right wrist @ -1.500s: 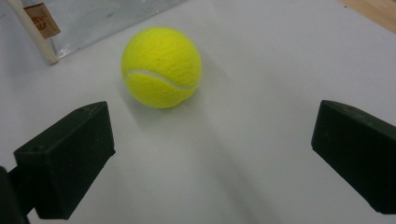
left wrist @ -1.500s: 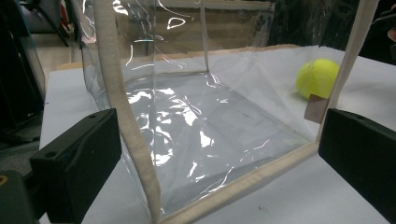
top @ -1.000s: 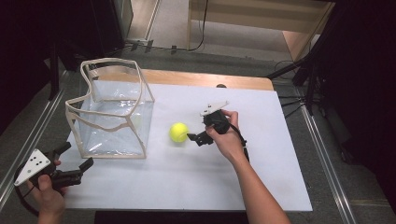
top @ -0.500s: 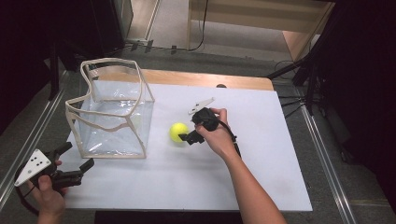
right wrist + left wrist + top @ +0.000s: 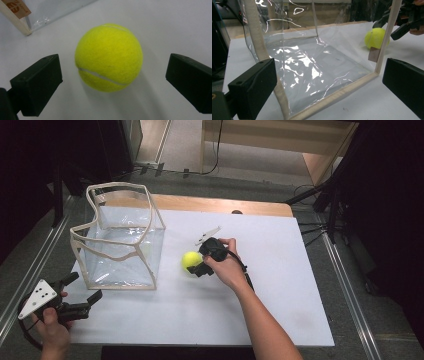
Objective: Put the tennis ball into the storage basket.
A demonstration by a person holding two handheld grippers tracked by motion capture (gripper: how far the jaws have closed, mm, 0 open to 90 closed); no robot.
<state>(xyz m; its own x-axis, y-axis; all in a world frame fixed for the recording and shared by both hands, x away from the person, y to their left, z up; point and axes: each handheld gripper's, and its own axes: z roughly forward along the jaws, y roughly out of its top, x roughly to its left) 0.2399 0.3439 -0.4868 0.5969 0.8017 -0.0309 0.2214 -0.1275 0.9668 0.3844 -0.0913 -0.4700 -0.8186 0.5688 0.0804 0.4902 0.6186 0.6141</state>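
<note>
Right gripper (image 5: 113,82) has closed in, straddling ball (image 5: 109,57).

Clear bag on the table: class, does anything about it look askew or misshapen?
Yes. The clear bag stands upright, but its cream-trimmed top rim sags and buckles inward unevenly instead of holding square, and its plastic walls are creased. The tennis ball beside it looks normal.

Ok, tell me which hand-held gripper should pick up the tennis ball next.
Right. The right hand-held gripper is already at the tennis ball, and in the right gripper view its open jaws sit on either side of the ball. The left hand-held gripper is open near the table's front corner, beyond the clear bag.
</note>
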